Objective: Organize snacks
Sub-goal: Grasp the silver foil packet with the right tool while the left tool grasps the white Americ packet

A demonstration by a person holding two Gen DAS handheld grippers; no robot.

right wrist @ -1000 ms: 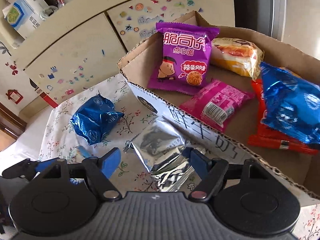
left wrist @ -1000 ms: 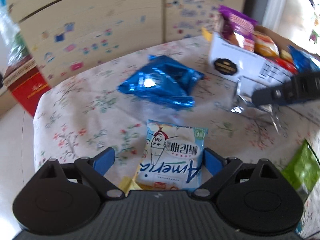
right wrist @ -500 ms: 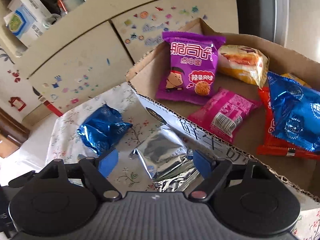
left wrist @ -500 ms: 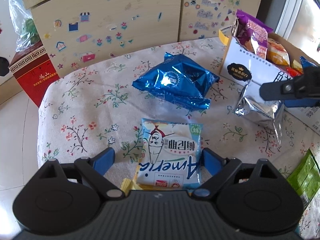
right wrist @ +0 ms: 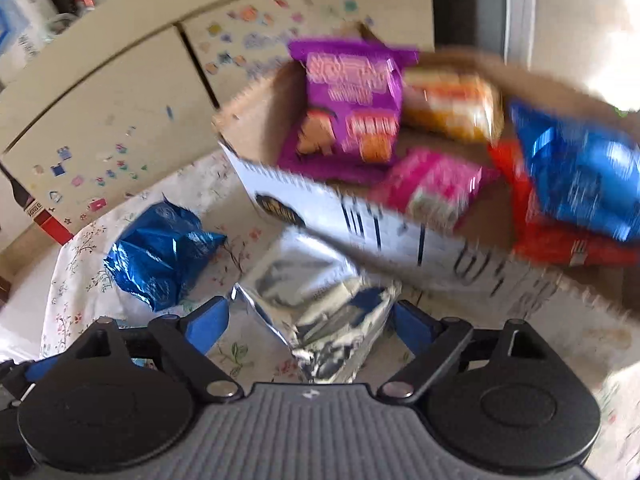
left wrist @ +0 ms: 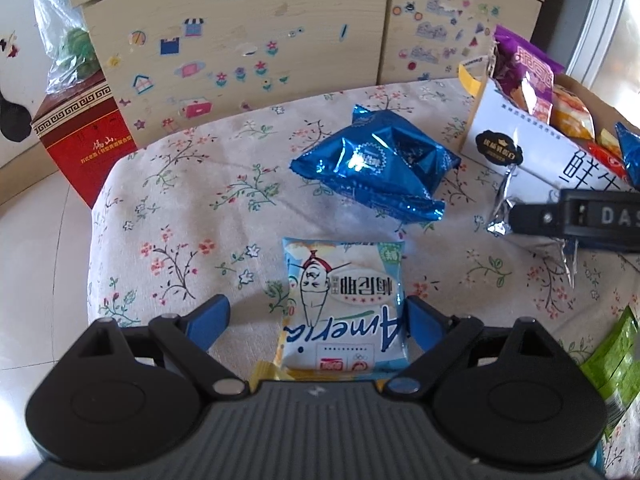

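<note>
A white-and-blue snack packet [left wrist: 344,304] lies flat on the floral tablecloth [left wrist: 180,220]. It sits between the fingers of my left gripper [left wrist: 318,322], which is open; the left pad stands well clear of it. A silver foil packet [right wrist: 316,308] lies against the front wall of the cardboard box [right wrist: 360,220], between the blue pads of my right gripper [right wrist: 312,326]. Those jaws are opening and no longer press on it. In the left wrist view the silver packet [left wrist: 532,216] shows behind the right gripper's black finger [left wrist: 560,216]. A blue foil bag [left wrist: 372,164] rests mid-table.
The box holds a purple packet [right wrist: 348,108], an orange one [right wrist: 452,108], a pink one [right wrist: 432,188], a blue bag [right wrist: 580,172] and a red packet [right wrist: 560,240]. A green packet [left wrist: 612,352] lies at the table's right. A red carton [left wrist: 84,136] stands on the floor by the stickered cupboard [left wrist: 240,40].
The right gripper's jaws have spread wider around the silver packet, and that gripper has dropped a little. The left gripper has stayed open around the white-and-blue packet.
</note>
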